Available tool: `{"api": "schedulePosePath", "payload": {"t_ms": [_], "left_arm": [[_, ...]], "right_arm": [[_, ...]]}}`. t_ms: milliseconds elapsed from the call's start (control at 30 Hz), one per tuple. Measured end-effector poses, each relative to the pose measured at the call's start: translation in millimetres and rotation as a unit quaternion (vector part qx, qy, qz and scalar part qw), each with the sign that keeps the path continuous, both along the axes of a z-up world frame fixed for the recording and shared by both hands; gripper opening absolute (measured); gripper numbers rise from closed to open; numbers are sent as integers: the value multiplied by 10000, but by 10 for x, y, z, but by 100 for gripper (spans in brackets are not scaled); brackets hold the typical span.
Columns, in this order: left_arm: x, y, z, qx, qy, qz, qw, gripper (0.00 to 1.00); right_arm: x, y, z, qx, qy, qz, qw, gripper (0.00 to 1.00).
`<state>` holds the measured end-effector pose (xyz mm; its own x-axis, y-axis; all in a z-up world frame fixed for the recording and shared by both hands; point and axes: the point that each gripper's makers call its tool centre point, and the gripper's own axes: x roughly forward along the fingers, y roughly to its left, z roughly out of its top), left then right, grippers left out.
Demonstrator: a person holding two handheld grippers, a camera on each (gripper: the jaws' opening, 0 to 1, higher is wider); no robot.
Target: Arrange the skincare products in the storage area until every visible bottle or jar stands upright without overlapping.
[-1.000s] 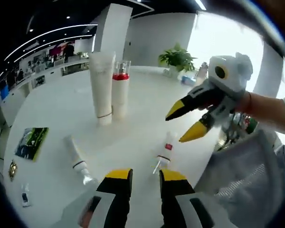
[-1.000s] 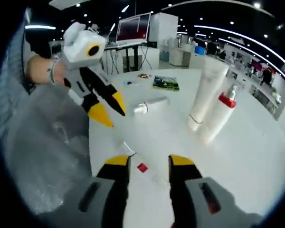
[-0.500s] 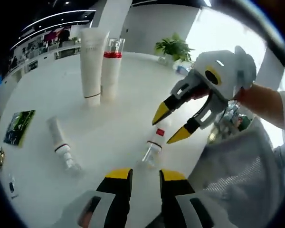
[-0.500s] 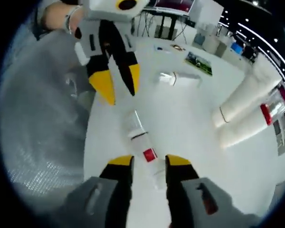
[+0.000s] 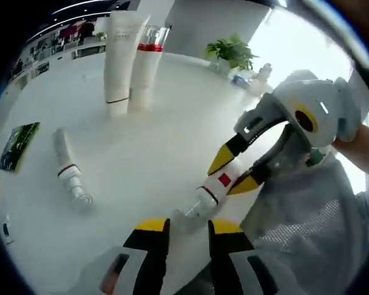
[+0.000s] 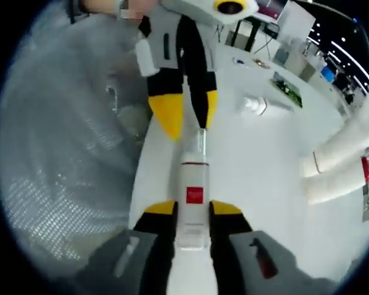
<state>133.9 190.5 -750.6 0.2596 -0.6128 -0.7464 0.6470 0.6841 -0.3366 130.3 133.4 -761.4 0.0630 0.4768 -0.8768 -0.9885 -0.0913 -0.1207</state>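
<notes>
Right gripper (image 6: 192, 215), black body with yellow tips, has its jaws set either side of a slim white bottle with a red square label (image 6: 193, 196), which lies flat on the white table (image 6: 252, 172); the tips sit against the bottle's sides, though true clamping cannot be told from the pictures. In the left gripper view the same right gripper (image 5: 235, 175) reaches in from the right, white housing behind, yellow tips flanking the bottle (image 5: 216, 186) at its labelled section. Bottle: cylindrical, smooth, a dark band near the neck, clear cap end pointing toward the left gripper (image 5: 187, 227), whose yellow-tipped jaws stand apart with nothing between them, just short of the cap. In the right gripper view the left gripper (image 6: 184, 117) hangs tips-down over the bottle's narrow clear end. Second item: white tube with a thin red band and clear cap (image 5: 66, 174), lying on its side, well apart from the first; seen in the right gripper view as a small pale cylinder (image 6: 261, 104). Third and fourth items: a tall white squeeze tube (image 5: 120, 58) standing on its cap, tapered and matte, and touching or just beside it an upright white bottle with a red collar and clear cap (image 5: 146, 64). A green printed card (image 5: 15, 145) lies flat near the table edge. A potted green plant (image 5: 237, 52) stands at the far side. Grey mesh fabric (image 6: 61, 153) lies beside the table.
</notes>
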Motion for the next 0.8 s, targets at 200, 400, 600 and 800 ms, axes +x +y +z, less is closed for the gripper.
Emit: {"api": "schedulePosePath", "payload": {"t_ms": [200, 400, 600, 800], "left_arm": [[-40, 43, -33, 37, 184, 14, 9998, 27], [17, 41, 31, -314, 309, 301, 9986, 28], [24, 30, 55, -472, 407, 422, 9972, 29], [116, 19, 204, -932, 387, 674, 9926, 29]], "right_arm": [[13, 29, 9, 194, -32, -431, 9989, 19], [13, 15, 24, 353, -6, -674, 9971, 19], [32, 117, 207, 971, 145, -1004, 9901, 19], [81, 166, 291, 1108, 58, -1106, 9876, 19]]}}
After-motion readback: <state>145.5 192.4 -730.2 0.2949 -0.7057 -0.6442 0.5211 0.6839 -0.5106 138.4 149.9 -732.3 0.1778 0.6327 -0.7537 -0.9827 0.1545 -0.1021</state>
